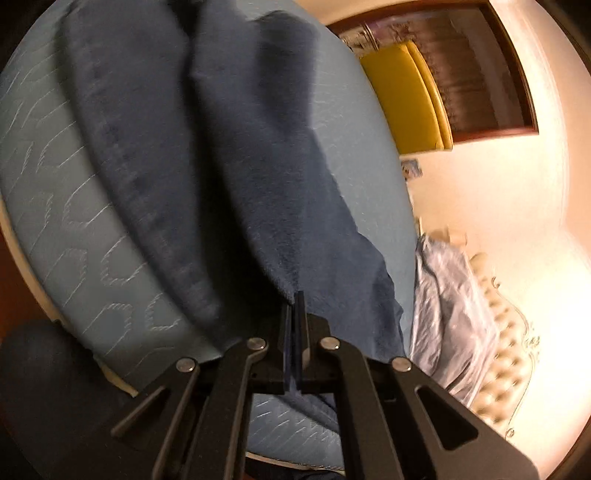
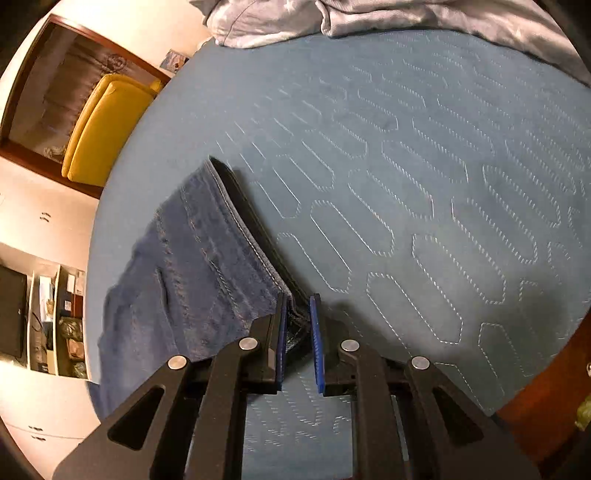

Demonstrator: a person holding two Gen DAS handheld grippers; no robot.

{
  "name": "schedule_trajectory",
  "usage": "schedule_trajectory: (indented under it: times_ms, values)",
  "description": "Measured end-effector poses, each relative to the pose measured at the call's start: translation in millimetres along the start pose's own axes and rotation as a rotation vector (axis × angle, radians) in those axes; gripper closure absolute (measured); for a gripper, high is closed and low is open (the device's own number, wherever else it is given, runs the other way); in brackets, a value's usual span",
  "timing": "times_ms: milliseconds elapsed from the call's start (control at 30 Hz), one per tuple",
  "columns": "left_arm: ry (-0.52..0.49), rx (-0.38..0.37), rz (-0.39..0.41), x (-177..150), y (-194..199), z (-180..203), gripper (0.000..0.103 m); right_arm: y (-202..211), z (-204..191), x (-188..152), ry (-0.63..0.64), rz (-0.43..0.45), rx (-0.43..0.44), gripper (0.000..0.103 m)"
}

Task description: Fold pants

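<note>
Dark blue jeans (image 1: pixel 229 155) lie on a light blue quilted mattress (image 1: pixel 74 221), both legs running away from me in the left wrist view. My left gripper (image 1: pixel 298 299) is shut on a fold of the denim near its edge. In the right wrist view the jeans' waistband (image 2: pixel 240 229) with its stitched hem stands up off the mattress (image 2: pixel 424 166). My right gripper (image 2: pixel 299 301) has its blue pads (image 2: pixel 314 332) closed onto the waistband corner, with a small gap still showing between them.
A crumpled grey blanket (image 2: pixel 369 18) lies at the head of the bed, by a tufted cream headboard (image 1: pixel 506 350). A yellow chair (image 2: pixel 103 129) stands in a doorway beside the bed. Shelves with clutter (image 2: pixel 59 325) are at the left. The bed's wooden edge (image 2: pixel 546 413) is at lower right.
</note>
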State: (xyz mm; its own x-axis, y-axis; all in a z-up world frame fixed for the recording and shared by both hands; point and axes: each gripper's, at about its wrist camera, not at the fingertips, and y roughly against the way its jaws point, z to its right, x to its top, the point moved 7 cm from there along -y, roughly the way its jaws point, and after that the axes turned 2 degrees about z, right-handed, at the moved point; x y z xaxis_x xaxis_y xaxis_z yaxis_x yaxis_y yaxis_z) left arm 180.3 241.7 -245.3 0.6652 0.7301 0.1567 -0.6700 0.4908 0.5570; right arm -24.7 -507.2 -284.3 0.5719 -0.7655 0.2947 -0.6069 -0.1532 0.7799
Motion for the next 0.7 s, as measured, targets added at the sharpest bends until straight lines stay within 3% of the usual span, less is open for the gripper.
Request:
schedule_trajectory:
  times_ms: [100,167,200,233,333,367,433,467,700]
  values:
    - [-0.013,-0.008,0.01,3.6,-3.1,5.6,0.102,15.3,6.4,-1.6,-0.073,0.043,0.013,0.071]
    - [-0.017,-0.018,0.016,7.7,-5.9,13.2,0.103,20.7,6.2,-8.2,-0.086,0.057,0.018,0.051]
    - [-0.019,-0.025,0.015,8.7,-6.8,16.2,0.102,20.1,2.6,-12.2,-0.08,0.05,0.027,0.046]
    - [-0.027,-0.029,0.016,9.1,-7.5,19.1,0.103,16.8,1.9,-14.9,-0.077,0.041,0.034,0.041]
    - [-0.029,-0.042,0.018,7.6,-9.6,20.2,0.102,3.9,0.1,-19.8,-0.072,0.02,0.043,0.041]
    - [-0.019,-0.047,0.017,7.6,-11.5,19.8,0.103,0.6,-1.7,-19.7,-0.061,0.018,0.039,0.048]
    - [0.001,-0.054,0.015,7.4,-11.6,15.1,0.103,-5.2,-11.7,-21.0,-0.005,0.009,-0.01,0.078]
    - [0.003,-0.053,0.017,7.3,-10.1,15.1,0.103,-2.8,-15.7,-19.1,0.019,0.022,-0.035,0.087]
    - [-0.054,-0.062,0.075,-7.6,22.0,34.1,0.103,32.9,-36.8,-11.3,0.061,0.057,-0.02,0.093]
